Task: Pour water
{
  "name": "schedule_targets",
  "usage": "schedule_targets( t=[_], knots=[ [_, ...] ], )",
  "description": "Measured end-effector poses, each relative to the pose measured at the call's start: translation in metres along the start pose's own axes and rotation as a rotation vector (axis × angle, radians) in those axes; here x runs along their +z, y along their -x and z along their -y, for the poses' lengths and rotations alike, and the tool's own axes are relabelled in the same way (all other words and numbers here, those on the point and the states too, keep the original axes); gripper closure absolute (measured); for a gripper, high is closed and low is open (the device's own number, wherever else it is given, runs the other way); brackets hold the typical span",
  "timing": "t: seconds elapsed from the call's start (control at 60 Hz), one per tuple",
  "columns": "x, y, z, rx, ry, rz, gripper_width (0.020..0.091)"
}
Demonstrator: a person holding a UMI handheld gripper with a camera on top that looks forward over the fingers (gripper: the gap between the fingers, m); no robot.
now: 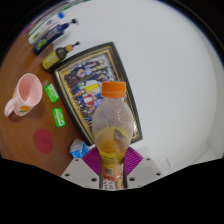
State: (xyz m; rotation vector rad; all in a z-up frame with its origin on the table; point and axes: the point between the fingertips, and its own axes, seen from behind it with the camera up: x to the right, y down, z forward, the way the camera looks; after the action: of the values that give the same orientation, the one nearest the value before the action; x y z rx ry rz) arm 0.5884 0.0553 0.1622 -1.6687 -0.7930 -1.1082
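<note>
The gripper [111, 172] holds a clear plastic bottle [112, 125] upright between its two fingers, the magenta pads [92, 160] closed against the bottle's lower body on both sides. The bottle carries an orange cap [113, 90] and contains yellowish liquid in its lower portion. Directly behind the bottle, a dark framed picture [92, 80] lies flat on the brown table [25, 135]. To the left, well apart from the bottle, a pink mug [21, 98] stands upright. Two small green items [55, 105] lie between the mug and the framed picture.
</note>
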Motion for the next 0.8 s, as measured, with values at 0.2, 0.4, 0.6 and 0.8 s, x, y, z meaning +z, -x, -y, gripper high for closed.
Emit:
schedule_targets(
  t=[0.2, 0.4, 0.6, 0.8],
  knots=[
    [0.009, 0.030, 0.063, -0.427, -0.046, -0.056, 0.0844],
    [0.018, 0.060, 0.091, -0.805, -0.093, -0.104, 0.0844],
    [0.023, 0.073, 0.083, -0.809, -0.090, -0.054, 0.0843],
    [0.019, 0.062, 0.081, -0.294, -0.090, 0.085, 0.0846]
  ],
)
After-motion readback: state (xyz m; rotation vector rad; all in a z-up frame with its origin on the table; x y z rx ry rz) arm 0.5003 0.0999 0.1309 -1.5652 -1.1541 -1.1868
